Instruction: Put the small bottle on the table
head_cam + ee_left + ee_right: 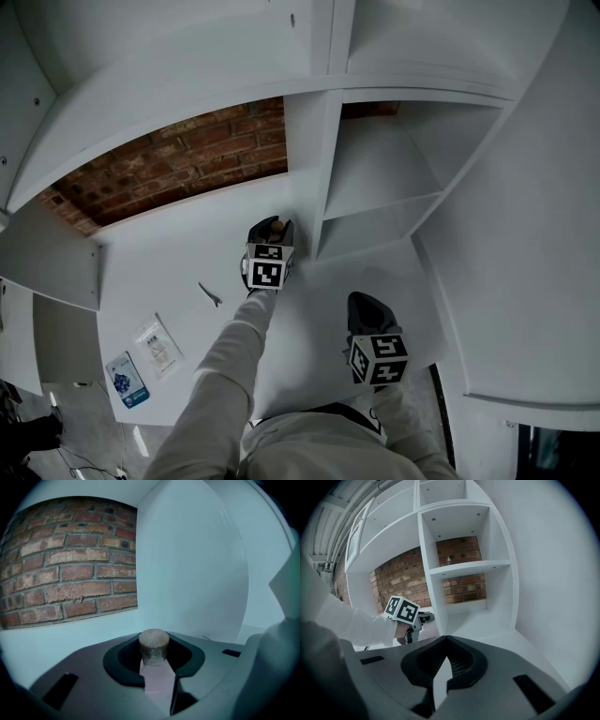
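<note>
My left gripper (154,654) pinches the small pale bottle (157,679) below its round, rough cork stopper (153,641), just above the smooth white table (169,253) and close to the shelf unit's flat white upright (197,564). I judge the base should meet the tabletop flat and upright before the jaws spread. A coarse red brick wall (65,564) stands behind. My right gripper (446,641) is pressed together, empty.

**Your Count of the Things in View**

You hold two grippers: the left gripper (268,232) and the right gripper (368,307). There is one corked bottle (153,642). Two flat packets, a white packet (159,348) and a blue packet (127,380), lie near the tabletop's (169,248) left edge. One small dark item (210,295) lies farther in.
</note>
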A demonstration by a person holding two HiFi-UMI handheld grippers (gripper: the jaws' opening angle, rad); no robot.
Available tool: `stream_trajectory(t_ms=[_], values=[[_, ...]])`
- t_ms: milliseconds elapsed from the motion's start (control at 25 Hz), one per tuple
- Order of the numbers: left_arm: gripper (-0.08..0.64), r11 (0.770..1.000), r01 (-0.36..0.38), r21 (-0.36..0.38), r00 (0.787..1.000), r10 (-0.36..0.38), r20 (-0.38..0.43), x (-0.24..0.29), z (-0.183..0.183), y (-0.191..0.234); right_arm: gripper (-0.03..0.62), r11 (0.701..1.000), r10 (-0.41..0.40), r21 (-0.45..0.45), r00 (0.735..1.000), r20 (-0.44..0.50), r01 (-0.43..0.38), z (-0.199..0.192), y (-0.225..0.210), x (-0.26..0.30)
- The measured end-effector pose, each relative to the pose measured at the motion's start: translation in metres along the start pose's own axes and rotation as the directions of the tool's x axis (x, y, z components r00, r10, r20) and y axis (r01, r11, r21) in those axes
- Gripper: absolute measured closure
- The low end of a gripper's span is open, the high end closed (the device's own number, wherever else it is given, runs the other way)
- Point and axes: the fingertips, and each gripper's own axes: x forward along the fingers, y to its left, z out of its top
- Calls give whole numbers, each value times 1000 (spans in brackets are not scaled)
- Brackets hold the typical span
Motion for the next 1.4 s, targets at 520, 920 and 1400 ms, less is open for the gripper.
stream_trajectory(t_ms=[520, 920, 1400], values=[[385, 1000, 3, 1, 1000, -3, 16, 0, 4, -1, 565, 1000, 8, 6, 1000, -5, -8, -2, -2, 1], [356, 997, -15, -75, 997, 20, 77, -34, 6, 7, 565, 1000, 25, 1, 1000, 1, -25, -2, 6, 1], [413, 994, -33, -106, 992, 45, 118, -107, -2, 7, 565, 999, 52, -16, 998, 21, -52, -3, 28, -9]])
